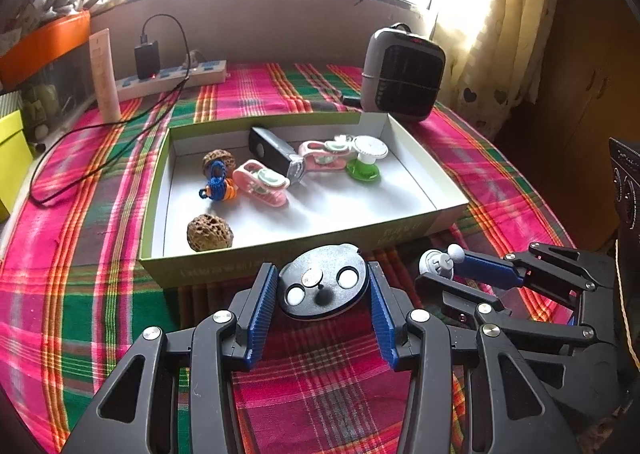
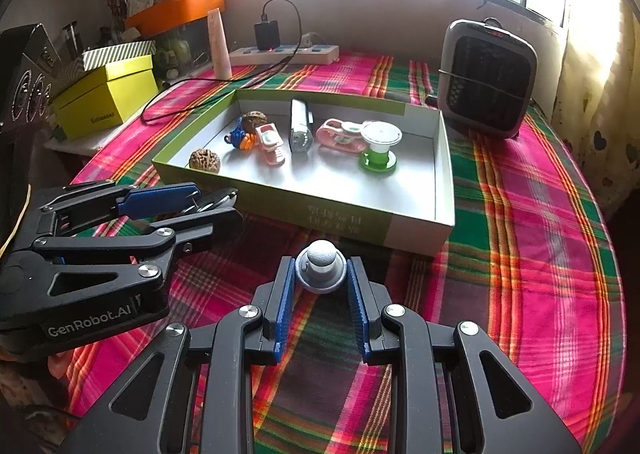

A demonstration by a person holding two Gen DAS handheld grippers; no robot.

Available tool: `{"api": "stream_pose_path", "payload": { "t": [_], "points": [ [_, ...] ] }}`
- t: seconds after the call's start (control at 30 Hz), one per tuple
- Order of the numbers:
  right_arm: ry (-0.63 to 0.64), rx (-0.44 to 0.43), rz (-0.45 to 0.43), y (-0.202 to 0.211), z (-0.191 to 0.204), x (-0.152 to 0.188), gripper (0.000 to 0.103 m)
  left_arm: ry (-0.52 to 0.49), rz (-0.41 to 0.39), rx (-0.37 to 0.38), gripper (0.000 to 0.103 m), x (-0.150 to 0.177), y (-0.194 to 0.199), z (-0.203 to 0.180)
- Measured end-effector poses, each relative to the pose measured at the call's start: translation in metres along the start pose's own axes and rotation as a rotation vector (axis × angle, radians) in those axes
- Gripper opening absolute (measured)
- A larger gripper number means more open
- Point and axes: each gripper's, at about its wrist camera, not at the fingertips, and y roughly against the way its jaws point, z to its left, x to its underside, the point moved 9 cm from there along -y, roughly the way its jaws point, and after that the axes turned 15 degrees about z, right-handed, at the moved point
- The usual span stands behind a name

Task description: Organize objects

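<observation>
My left gripper [image 1: 323,286] is shut on a black round disc [image 1: 323,283] with two white pads and a coin-like centre, held just before the box's near wall. My right gripper [image 2: 321,272] is shut on a small grey-white knob [image 2: 321,268]; it also shows in the left wrist view [image 1: 438,263]. The shallow green-and-white box [image 1: 420,158] holds two walnuts [image 1: 210,233], a blue-orange knitted charm [image 1: 218,186], two pink clips [image 1: 262,182], a black-silver device [image 1: 274,150] and a green-white spool [image 1: 366,158]. In the right wrist view the box [image 2: 444,190] lies ahead.
A grey space heater [image 1: 404,72] stands behind the box at the right. A power strip with a black charger [image 1: 172,76] and its cable lie at the back left, beside a cream tube [image 1: 105,74]. Yellow-green boxes [image 2: 106,98] sit at the left. A plaid cloth [image 1: 80,254] covers the table.
</observation>
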Motion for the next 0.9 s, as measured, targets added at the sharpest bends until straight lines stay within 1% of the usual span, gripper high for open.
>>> {"api": "stream_pose_path", "payload": {
  "t": [0.4, 0.9],
  "points": [
    [-0.006, 0.006, -0.04, 0.012, -0.007, -0.011, 0.027, -0.001, -0.026, 0.021, 0.043, -0.012, 0.011, -0.004],
    [-0.014, 0.03, -0.056, 0.014, -0.025, -0.032, 0.027, -0.015, -0.037, 0.007, 0.043, -0.034, 0.008, -0.008]
  ]
}}
